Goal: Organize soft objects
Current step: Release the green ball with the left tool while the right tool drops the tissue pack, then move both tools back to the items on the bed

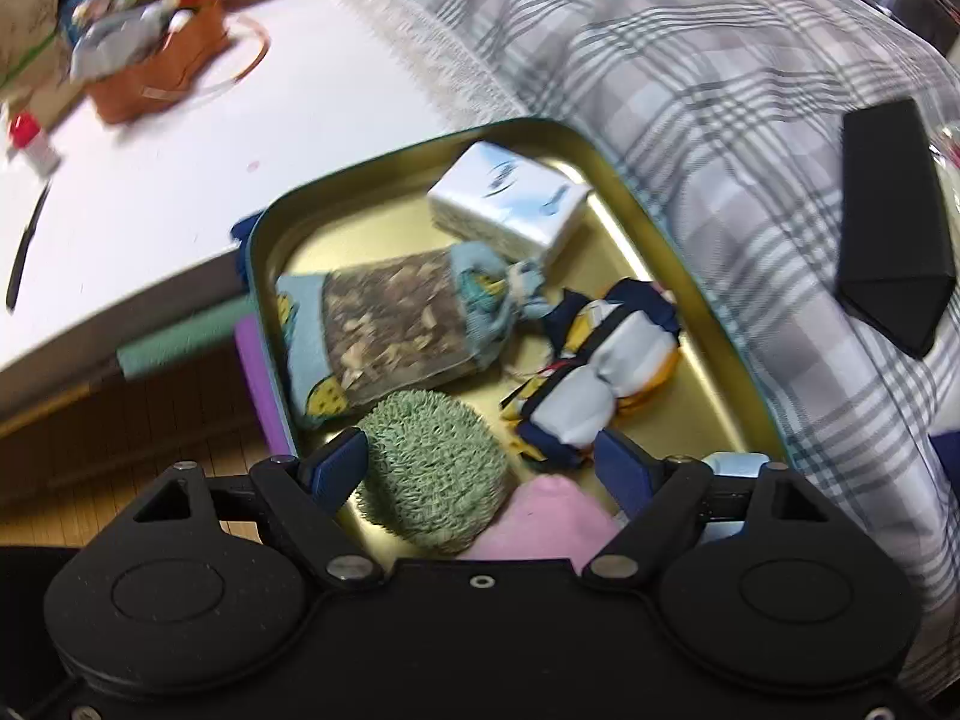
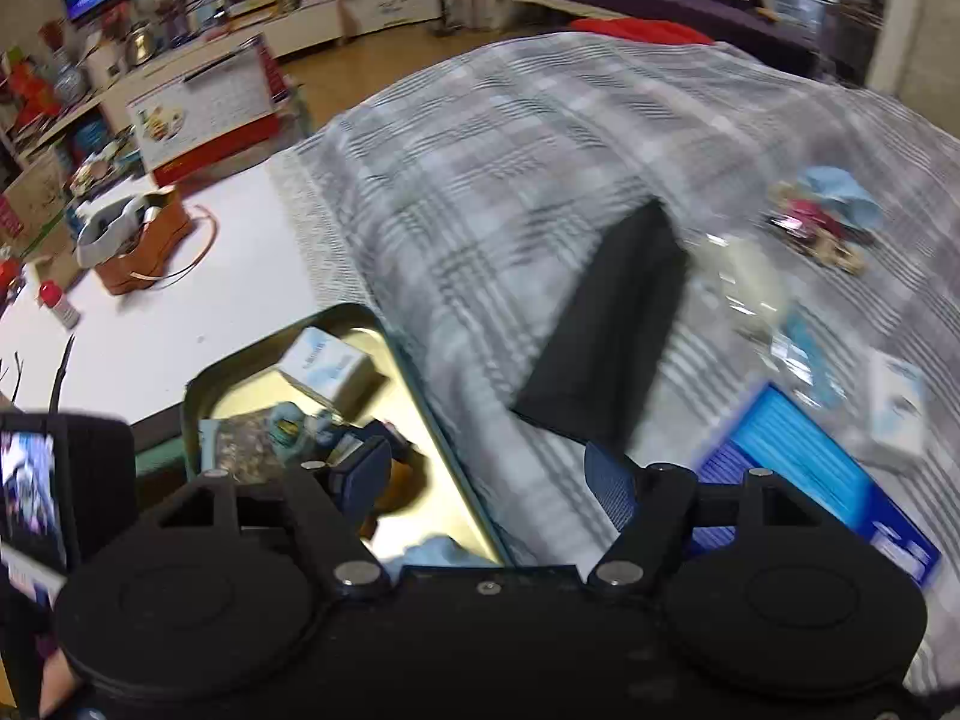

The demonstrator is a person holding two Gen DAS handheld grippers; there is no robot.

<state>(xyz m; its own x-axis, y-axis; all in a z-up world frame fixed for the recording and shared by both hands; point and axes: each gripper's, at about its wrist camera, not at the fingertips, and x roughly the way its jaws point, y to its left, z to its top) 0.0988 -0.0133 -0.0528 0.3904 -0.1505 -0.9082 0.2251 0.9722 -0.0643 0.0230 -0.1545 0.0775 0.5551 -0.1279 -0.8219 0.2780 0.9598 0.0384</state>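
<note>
1. the tin tray [image 1: 606,150] at the edge of the plaid cover [image 2: 510,150] already holds a tissue pack [image 1: 510,204], a sachet [image 1: 390,324], a knotted cloth [image 1: 600,372] and a green puff [image 1: 432,474].
2. left gripper [image 1: 480,468] hangs over the tray, jaws apart, gripping nothing.
3. right gripper [image 2: 486,474] is open and empty.
4. seemingly between picks; next comes the loose bundle [image 2: 822,222] lying well apart.

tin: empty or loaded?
Loaded. The gold tin holds a tissue pack, a sachet, a green knit piece, a pink item and a bundled cloth.
</note>
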